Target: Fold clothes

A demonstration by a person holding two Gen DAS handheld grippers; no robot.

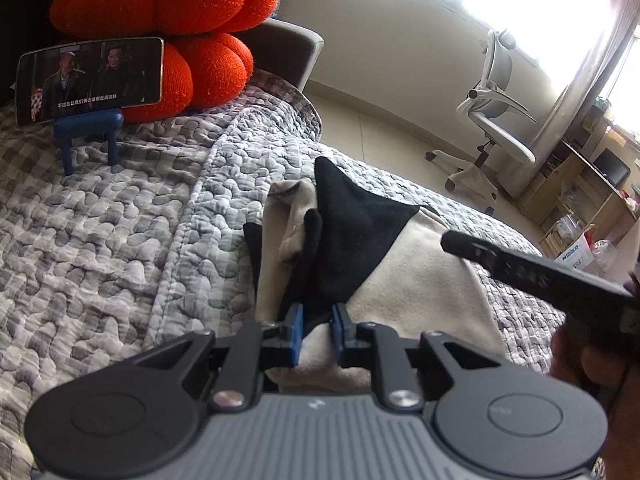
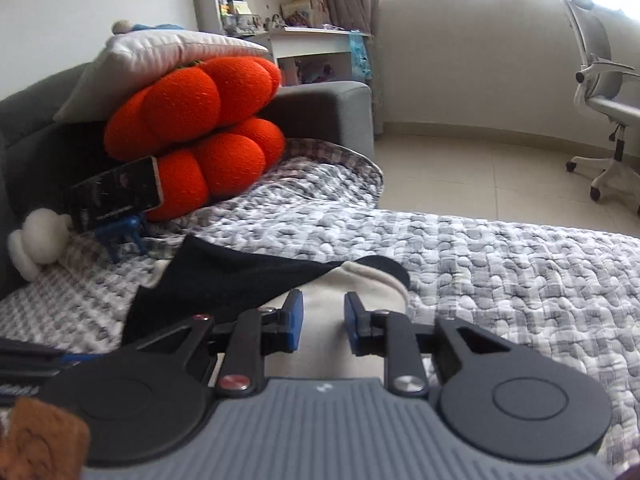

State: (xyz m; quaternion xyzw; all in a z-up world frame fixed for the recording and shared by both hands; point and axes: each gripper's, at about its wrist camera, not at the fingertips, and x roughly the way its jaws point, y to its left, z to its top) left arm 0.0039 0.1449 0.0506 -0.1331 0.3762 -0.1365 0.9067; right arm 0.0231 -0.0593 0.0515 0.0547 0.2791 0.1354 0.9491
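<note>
Left gripper [image 1: 318, 320] pinches soft beige-and-black garment [image 1: 420, 280] on puckered quilt [image 1: 100, 240]; right gripper [image 2: 323, 312] gapes apart.

Garments: one black-and-beige garment [image 1: 384, 264] is lying on the bed.
Tongs: two are showing, the left tongs [image 1: 318, 334] and the right tongs [image 2: 323, 322].
Orange cushions: two orange cushions [image 2: 200, 120] are sitting stacked, far left.
Phones: one phone [image 1: 90, 80] is resting on one blue stand [image 1: 90, 128].
Office chairs: one office chair [image 1: 486, 120] is standing far right.
Quilts: one grey quilt [image 1: 100, 240] is covering the bed.
</note>
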